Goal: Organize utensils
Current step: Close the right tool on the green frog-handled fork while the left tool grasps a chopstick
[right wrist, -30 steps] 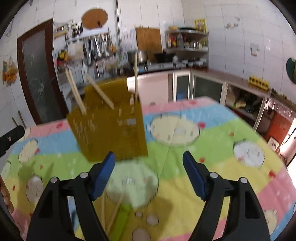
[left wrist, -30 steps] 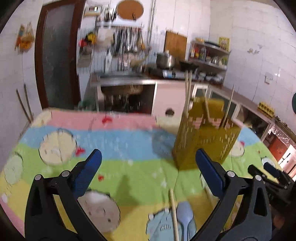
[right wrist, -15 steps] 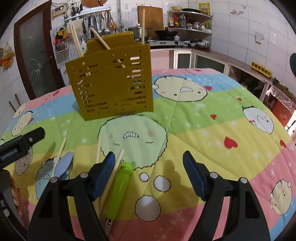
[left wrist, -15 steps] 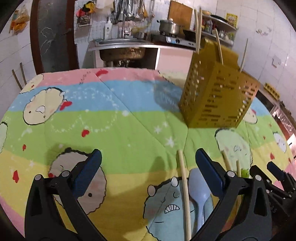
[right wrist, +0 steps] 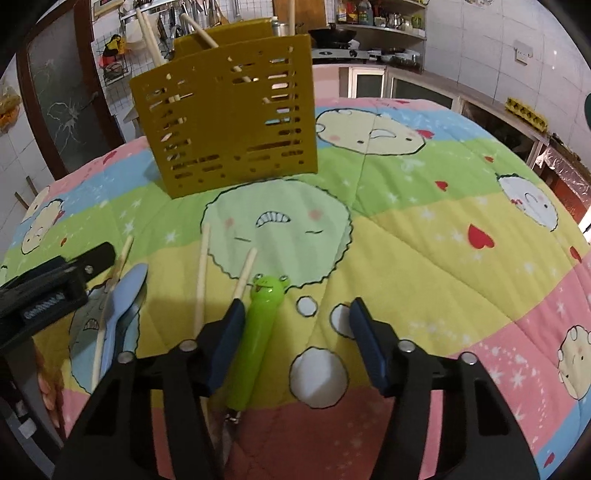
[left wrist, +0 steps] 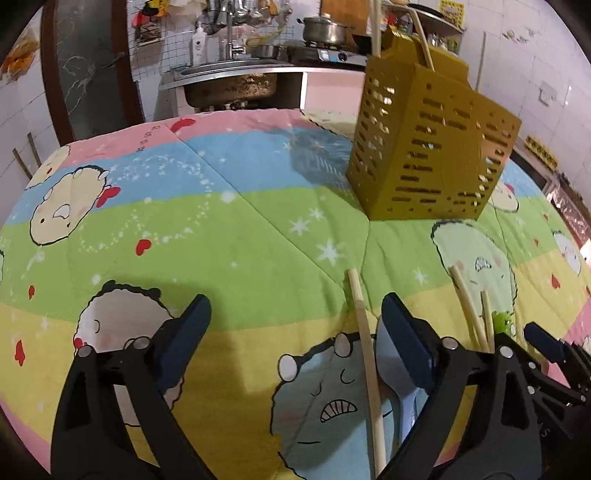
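A yellow slotted utensil holder stands on the patterned cloth with several chopsticks in it. Loose chopsticks lie on the cloth: one beside a pale blue spoon, two more near a green frog-handled utensil. My left gripper is open and empty, low over the cloth, its right finger over the spoon. My right gripper is open and empty; the frog utensil lies just inside its left finger.
The colourful cartoon cloth covers the table. Behind it are a sink counter, a dark door and shelves with pots. The left gripper shows at the left of the right wrist view.
Both grippers have tilted down and dropped closer to the cloth. The loose chopsticks, spoon and frog utensil now sit nearer the fingers. Both stay open.
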Available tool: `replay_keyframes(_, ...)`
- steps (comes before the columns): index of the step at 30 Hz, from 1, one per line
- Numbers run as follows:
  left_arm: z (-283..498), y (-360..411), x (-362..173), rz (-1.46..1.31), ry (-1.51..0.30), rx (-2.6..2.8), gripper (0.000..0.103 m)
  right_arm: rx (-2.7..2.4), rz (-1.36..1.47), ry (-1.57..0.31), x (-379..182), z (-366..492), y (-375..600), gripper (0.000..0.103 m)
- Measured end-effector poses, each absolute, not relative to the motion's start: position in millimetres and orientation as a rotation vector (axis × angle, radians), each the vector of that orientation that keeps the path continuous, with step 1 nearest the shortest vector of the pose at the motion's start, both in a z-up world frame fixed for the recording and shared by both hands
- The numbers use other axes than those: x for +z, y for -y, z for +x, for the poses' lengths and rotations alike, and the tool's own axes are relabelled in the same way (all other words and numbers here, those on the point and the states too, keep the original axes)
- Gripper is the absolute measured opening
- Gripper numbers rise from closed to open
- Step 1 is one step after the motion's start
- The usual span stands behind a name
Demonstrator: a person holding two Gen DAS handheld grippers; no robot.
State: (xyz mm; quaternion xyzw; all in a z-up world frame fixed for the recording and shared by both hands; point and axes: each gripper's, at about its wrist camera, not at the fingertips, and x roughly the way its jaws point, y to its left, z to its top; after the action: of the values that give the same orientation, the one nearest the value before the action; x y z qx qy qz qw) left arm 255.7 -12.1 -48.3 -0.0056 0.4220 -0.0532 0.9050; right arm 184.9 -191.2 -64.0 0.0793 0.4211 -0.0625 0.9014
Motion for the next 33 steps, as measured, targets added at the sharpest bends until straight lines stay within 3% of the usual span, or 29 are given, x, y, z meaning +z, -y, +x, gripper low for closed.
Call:
replay_keyframes(6, 259.5, 21.3, -56.5, 0.019, -0.913, -0.143, 0.071, -0.128, 0.150, -0.893, -65.8, 192.0, 182.2, 0.040)
replay_keyframes(10, 261.4, 25.1, -57.6, 0.034, -0.922, -0.140, 0.068, -0.122, 0.150, -0.903, -65.0, 200.9, 180.5, 0.030)
replay_keyframes(12, 262.6, 26.6, -57.2, 0.034, -0.927, -0.151, 0.062, -0.118, 0.150, -0.905, -64.2, 204.9, 180.1, 0.026)
replay_keyframes(33, 286.0, 38.1, -55.3, 0.038, -0.991, -0.183, 0.031, -0.085, 0.165, -0.903, -63.4, 232.7, 186.0, 0.023)
